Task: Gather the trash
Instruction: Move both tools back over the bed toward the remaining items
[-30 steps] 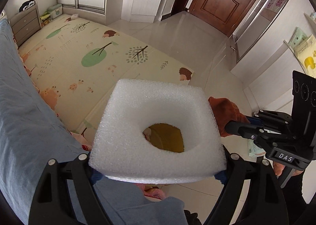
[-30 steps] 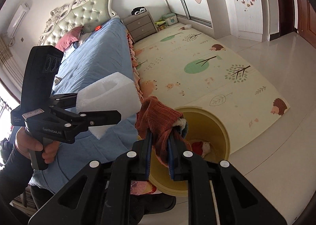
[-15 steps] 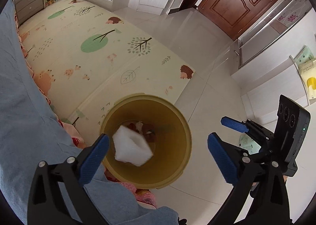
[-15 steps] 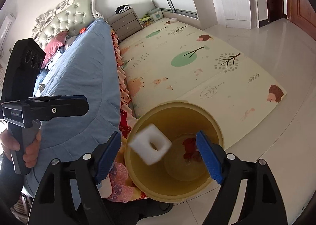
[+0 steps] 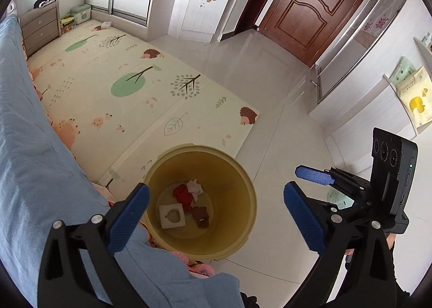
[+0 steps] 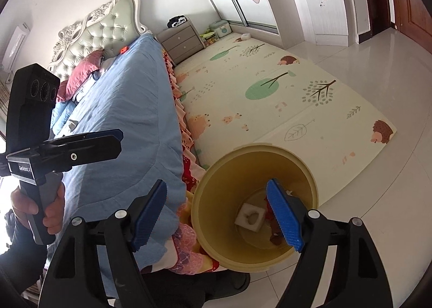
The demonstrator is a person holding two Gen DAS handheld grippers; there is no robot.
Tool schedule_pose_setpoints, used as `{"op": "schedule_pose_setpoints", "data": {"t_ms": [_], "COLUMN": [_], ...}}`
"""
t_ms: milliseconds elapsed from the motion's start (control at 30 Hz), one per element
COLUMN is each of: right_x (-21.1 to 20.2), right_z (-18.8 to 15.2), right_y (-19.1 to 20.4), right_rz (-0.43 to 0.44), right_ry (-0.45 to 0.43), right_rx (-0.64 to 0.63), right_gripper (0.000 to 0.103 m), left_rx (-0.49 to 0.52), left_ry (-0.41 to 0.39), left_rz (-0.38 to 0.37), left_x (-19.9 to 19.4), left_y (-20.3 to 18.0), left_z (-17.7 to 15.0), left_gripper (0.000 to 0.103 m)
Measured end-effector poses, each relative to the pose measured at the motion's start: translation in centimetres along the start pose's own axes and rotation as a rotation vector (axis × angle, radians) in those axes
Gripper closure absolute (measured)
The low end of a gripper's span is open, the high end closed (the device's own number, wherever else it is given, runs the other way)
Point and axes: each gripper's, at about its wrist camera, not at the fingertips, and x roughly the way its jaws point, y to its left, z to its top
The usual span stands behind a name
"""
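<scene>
A yellow bin (image 5: 244,173) stands on the floor at the bed's corner. At its bottom lie a white foam square with a hole (image 5: 172,216), a brown cloth (image 5: 201,216), something red (image 5: 181,194) and crumpled white paper (image 5: 195,187). My left gripper (image 5: 216,189) hangs open over the bin with nothing between its blue pads. In the right wrist view my right gripper (image 6: 216,190) is open above the bin's near rim (image 6: 216,181), also empty, and the foam square (image 6: 249,216) shows inside. The left gripper (image 6: 94,143) appears there from the side, in a hand (image 6: 51,216).
The bed with a blue cover (image 6: 121,119) borders the bin on the left. A patterned play mat (image 5: 135,92) lies beyond it, with glossy tile floor (image 5: 270,227) to the right. A grey nightstand (image 6: 181,40), a brown door (image 5: 310,11) and white cabinets (image 5: 378,124) line the walls.
A second ago my left gripper held the foam square and my right held the brown cloth over the bin. Both opened, and both things dropped to the bin's bottom.
</scene>
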Motion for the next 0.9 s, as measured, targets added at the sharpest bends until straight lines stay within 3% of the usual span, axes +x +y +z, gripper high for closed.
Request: {"op": "schedule_pose_setpoints", "data": {"t_ms": [200, 400, 667, 900], "right_x": [-1.6, -1.8, -0.3, 1.5], "right_z": [0.0, -0.5, -1.4, -3.5], "right_y": [5.7, 13.2, 24.4, 34.5], "right_rz": [0.073, 0.157, 0.331, 0.434], "right_ry": [-0.090, -0.169, -0.176, -0.160], "right_rx": [-0.074, -0.208, -0.379, -0.540], "right_gripper": [0.028, 0.028, 0.028, 0.028], "left_rx": [0.002, -0.035, -0.122, -0.157], "left_ry": [-0.126, -0.250, -0.387, -0.468], "left_rz": [0.052, 0.180, 0.373, 0.545], "left_x": [-7.1, -15.4, -25.8, -33.0], "left_y": [1.3, 4.7, 10.3, 14.0], "left_z": [-2.8, -6.9, -13.6, -20.5], "left_gripper": [0.004, 0.004, 0.004, 0.004]}}
